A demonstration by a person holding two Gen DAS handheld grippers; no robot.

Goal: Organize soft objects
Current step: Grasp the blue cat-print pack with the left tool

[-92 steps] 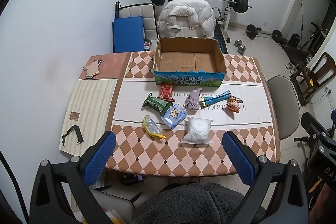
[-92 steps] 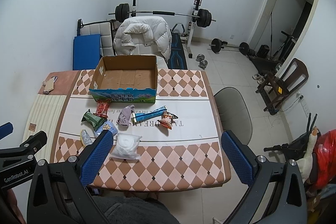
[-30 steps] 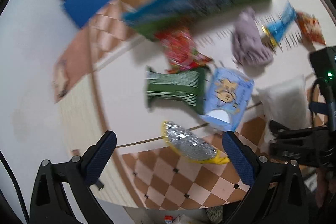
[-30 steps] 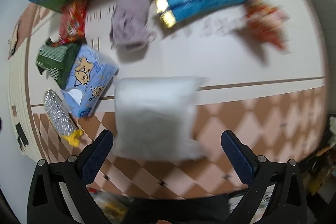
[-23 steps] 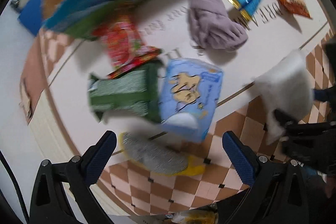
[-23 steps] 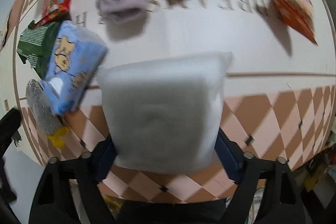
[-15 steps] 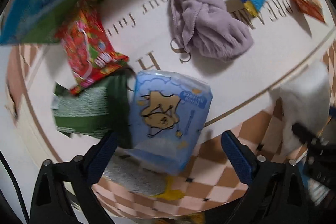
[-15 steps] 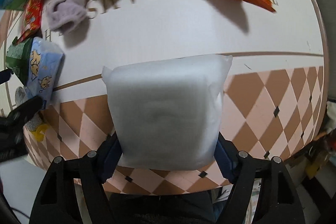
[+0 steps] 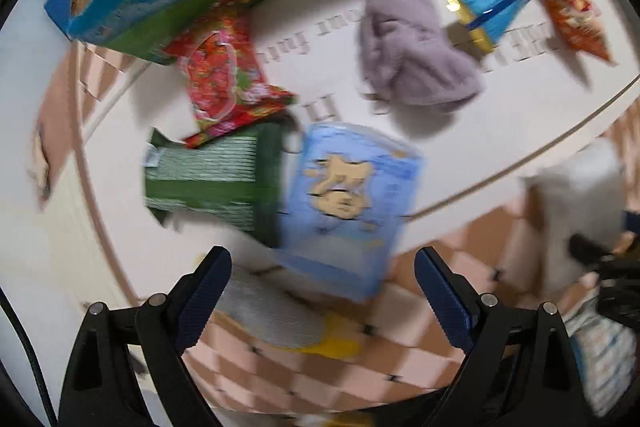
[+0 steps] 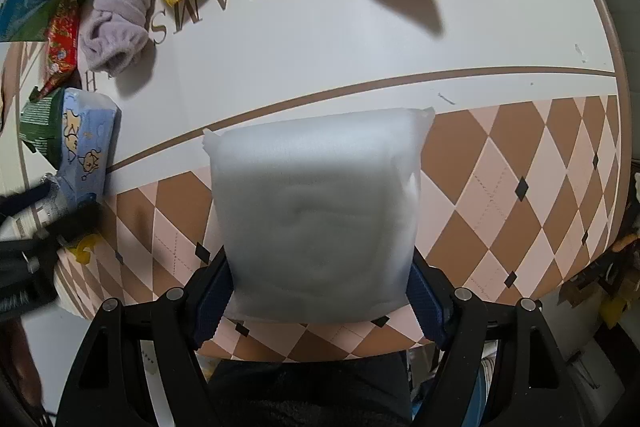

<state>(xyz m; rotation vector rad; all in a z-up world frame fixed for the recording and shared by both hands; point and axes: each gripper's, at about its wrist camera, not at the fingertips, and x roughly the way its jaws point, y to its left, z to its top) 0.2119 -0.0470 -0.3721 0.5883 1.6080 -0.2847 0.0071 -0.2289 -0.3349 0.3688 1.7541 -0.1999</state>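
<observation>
Right claw (image 10: 320,287): pads pressed against both sides of the white pack (image 10: 316,211) at its near end, over the table (image 10: 500,163); pack looked light, squashy, slippery film.
Left claw (image 9: 322,291): wide open, empty, over the blue pack (image 9: 348,203); soft, best pinched across its width.

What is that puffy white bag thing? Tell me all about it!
The white bag is a soft, pillowy pack in cloudy, see-through plastic with something white and folded inside; its top corners poke out at the seal. It sits at the near edge of the checked table, and the right tool presses its blue pads against both sides. In the left view it appears only as a blur.
</observation>
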